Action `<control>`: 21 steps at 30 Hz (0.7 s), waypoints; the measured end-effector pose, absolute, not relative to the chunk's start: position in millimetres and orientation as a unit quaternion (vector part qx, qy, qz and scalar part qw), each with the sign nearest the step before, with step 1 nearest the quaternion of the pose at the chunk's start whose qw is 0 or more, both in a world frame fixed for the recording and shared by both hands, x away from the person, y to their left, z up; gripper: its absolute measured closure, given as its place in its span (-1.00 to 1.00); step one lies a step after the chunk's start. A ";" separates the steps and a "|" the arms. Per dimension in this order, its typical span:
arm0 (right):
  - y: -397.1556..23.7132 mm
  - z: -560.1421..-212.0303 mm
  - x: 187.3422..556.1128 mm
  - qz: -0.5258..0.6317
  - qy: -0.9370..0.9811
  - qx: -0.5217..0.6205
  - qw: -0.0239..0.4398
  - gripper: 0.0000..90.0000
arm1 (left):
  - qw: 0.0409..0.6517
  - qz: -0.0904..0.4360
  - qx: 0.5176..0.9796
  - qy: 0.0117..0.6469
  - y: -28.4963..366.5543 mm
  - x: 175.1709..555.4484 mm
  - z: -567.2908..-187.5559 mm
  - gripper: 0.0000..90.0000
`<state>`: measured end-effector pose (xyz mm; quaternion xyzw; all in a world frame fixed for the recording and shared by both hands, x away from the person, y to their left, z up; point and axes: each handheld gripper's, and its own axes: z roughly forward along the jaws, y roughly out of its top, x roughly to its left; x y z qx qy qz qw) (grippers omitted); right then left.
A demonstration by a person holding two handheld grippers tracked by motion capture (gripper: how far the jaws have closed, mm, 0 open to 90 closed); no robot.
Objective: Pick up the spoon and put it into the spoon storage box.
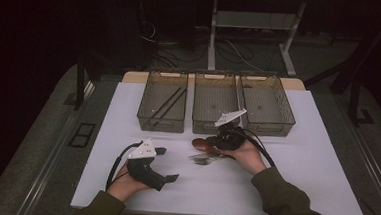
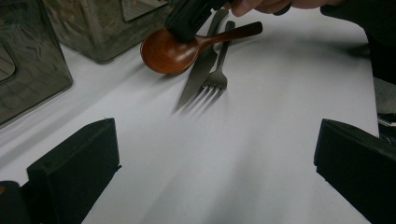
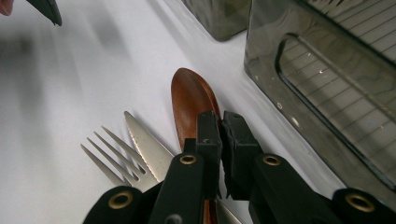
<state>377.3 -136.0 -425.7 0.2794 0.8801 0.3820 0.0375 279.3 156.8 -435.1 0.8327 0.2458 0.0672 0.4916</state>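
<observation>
Three pieces of cutlery lie together on the table (image 1: 295, 164) near the bins: a wooden spoon (image 2: 173, 50), a knife (image 2: 198, 77) and a fork (image 2: 217, 77). You are at the pick-up step of what looks like sorting them into the bins. Your right gripper (image 3: 220, 128) has its fingers (image 3: 208, 135) clenched on the spoon's neck, just behind the bowl, with almost no gap left between them. The spoon's bowl points left toward the middle bin's (image 1: 214, 121) near wall; whether it is off the table yet, you cannot tell from here. The knife and fork lie just beside the handle, the knife touching or nearly touching it.

Your left gripper (image 1: 167, 163) rests near the table's near-left part, well apart from the cutlery, its fingers (image 2: 74, 168) released wide and holding nothing.

Next, as I judge it, lift the spoon straight up so the handle slides clear without dragging the knife or fork along, then carry it to a far bin. The left bin (image 1: 162, 117) already holds two thin dark sticks, so pick an open one, middle or right (image 1: 267, 125).
</observation>
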 end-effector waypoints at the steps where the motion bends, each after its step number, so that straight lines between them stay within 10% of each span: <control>1: -136.4 -423.7 376.8 0.382 0.880 0.280 0.038 0.89 | 0.492 0.067 0.833 0.246 156.8 279.3 -435.1 -1.00; 21: -154.4 -364.4 391.9 0.413 0.857 0.298 0.084 0.89 | 0.498 0.067 0.829 0.246 157.6 279.8 -434.5 -1.00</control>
